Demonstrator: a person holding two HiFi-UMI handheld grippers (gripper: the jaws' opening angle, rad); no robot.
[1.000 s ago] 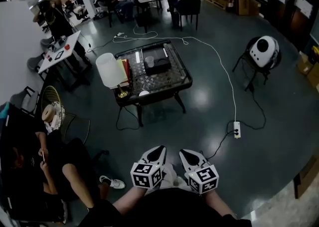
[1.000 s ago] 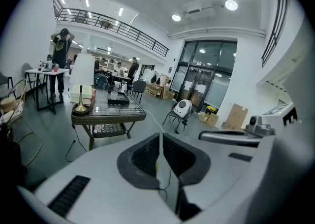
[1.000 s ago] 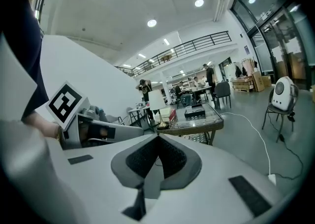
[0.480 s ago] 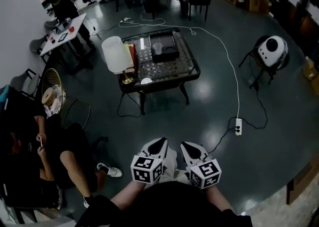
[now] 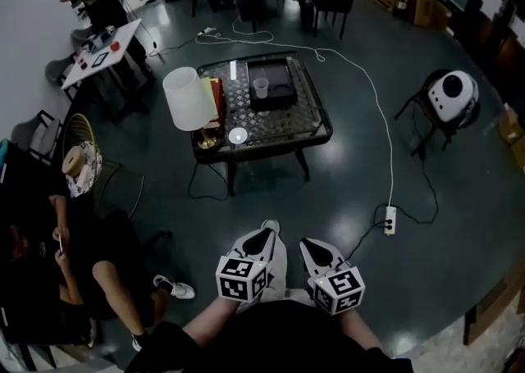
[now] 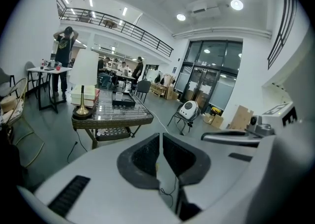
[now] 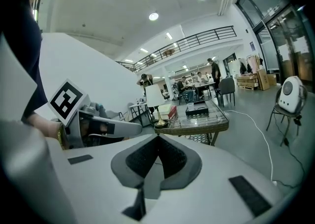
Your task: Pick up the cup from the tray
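Scene: a person stands on a dark polished floor (image 5: 426, 281), a tool in each hand, facing a low glass-topped wicker table (image 5: 283, 129) in the upper centre of the head view.
Cup: a small translucent plastic cup (image 5: 261, 87) stands upright in a shallow black rectangular tray (image 5: 279, 94) on the far half of the table; a white-shaded brass lamp (image 5: 184, 98) stands at the table's left edge.
Left tool: the left tool (image 5: 257, 241), bottom centre of the frame, has its jaws together with nothing between them.
Right tool: the right tool (image 5: 319, 253), just beside it, is likewise closed and empty.
Key relation: the cup lies well apart from both tools, almost straight up the frame from the left tool, so the left hand looks slightly better lined up.
Stage: the approach appears to be under way; the jaws would need to part before reaching the cup.
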